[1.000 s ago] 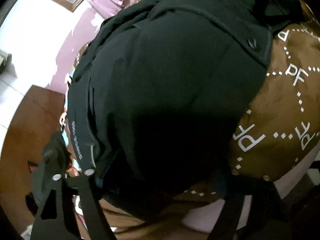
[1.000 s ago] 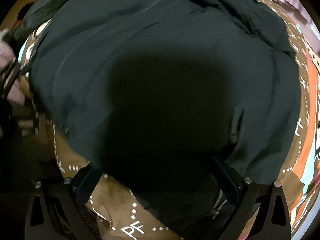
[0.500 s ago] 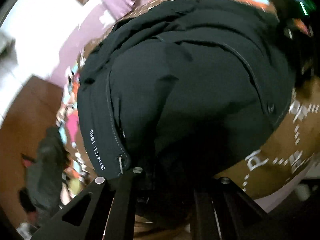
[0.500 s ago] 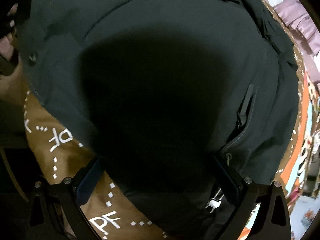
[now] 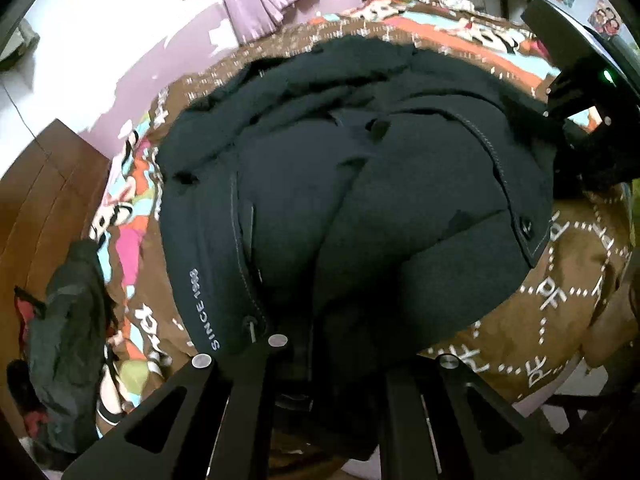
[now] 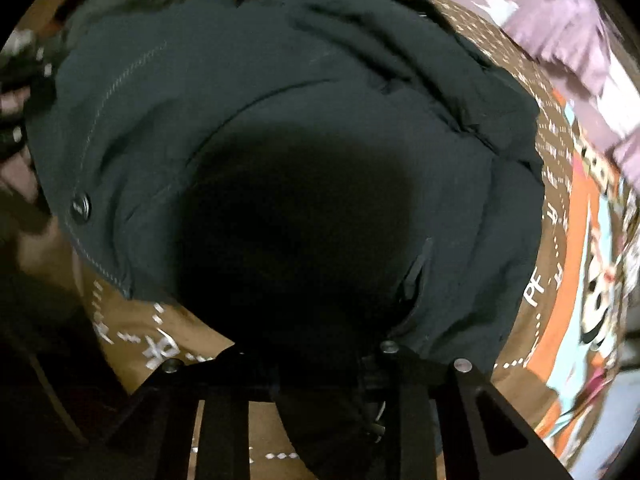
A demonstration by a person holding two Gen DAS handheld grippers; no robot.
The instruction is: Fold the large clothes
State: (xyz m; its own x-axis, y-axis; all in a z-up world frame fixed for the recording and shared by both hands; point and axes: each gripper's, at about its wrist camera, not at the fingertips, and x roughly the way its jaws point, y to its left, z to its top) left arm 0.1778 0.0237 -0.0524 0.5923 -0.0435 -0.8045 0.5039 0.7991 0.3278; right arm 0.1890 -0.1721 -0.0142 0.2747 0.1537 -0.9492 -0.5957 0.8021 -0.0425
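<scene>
The left hand-held gripper (image 5: 320,364) is clenching the near hem of a large, dark padded jacket of matte woven fabric (image 5: 352,184), its jaws drawn tight on the cloth beside a strip printed "SINCE 1968" (image 5: 205,309). The right hand-held gripper (image 6: 316,364) has just been closing its jaws, and the same jacket's near edge is bunching between them, so it appears to be grasping the hem too (the contact itself is lost in shadow).

The jacket is lying spread across a bed, on a brown bedspread with white dotted lines and "PF" lettering (image 5: 560,296), with both near corners being taken up.

Judging by its bulk, the garment is likely to be soft, puffy and fairly heavy, sagging between the two grips; its smooth shell may be slippery. The stitched hem and the placket with its dark snap button (image 5: 525,225) look like the firmest places to hold.

A deep shadow is hiding the jacket's middle in the right wrist view. The sleeves and collar are hard to make out, and blur is smearing the far bedspread.
</scene>
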